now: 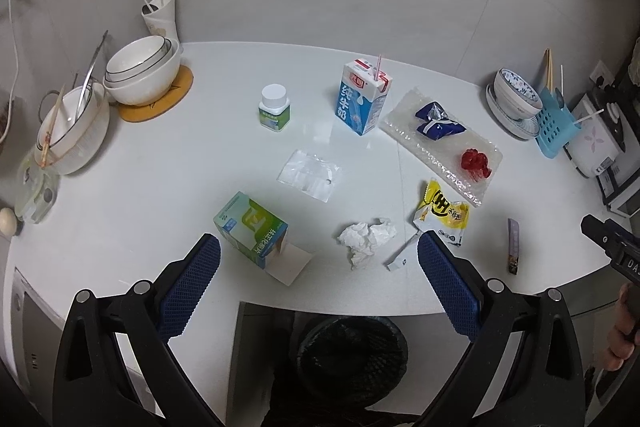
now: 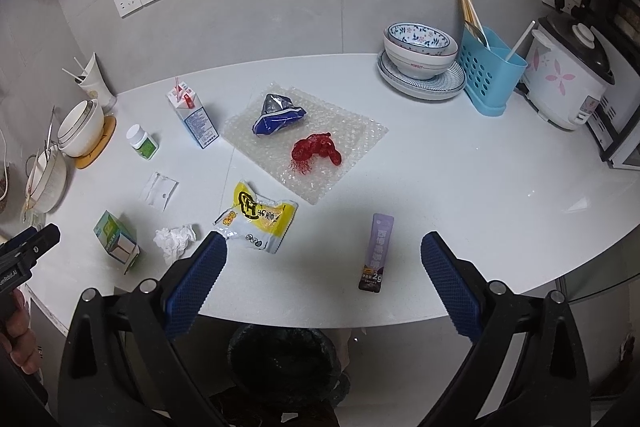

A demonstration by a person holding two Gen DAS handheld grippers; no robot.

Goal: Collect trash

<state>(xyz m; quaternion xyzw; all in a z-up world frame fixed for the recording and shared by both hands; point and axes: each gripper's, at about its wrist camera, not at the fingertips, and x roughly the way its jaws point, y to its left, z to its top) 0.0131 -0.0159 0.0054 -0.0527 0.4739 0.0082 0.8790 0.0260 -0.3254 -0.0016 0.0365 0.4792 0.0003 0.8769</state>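
Trash lies on the white counter (image 1: 160, 167): a green box (image 1: 251, 229), crumpled tissue (image 1: 366, 237), a yellow wrapper (image 1: 442, 217), a milk carton (image 1: 362, 99), a clear bag (image 1: 310, 175), a purple sachet (image 2: 376, 251), and a blue wrapper (image 2: 278, 119) and red net (image 2: 316, 151) on bubble wrap (image 2: 352, 135). My left gripper (image 1: 319, 255) is open above the counter's front edge, with the tissue between its fingers. My right gripper (image 2: 322, 251) is open and empty, with the sachet between its fingers. A black bin (image 1: 352, 355) stands below the counter edge.
Stacked bowls (image 1: 140, 71) and a strainer (image 1: 72, 131) crowd the left end. A pill bottle (image 1: 274, 107) stands mid-counter. A patterned bowl on plates (image 2: 420, 55), a blue cutlery holder (image 2: 488, 75) and a rice cooker (image 2: 568, 75) stand at the right.
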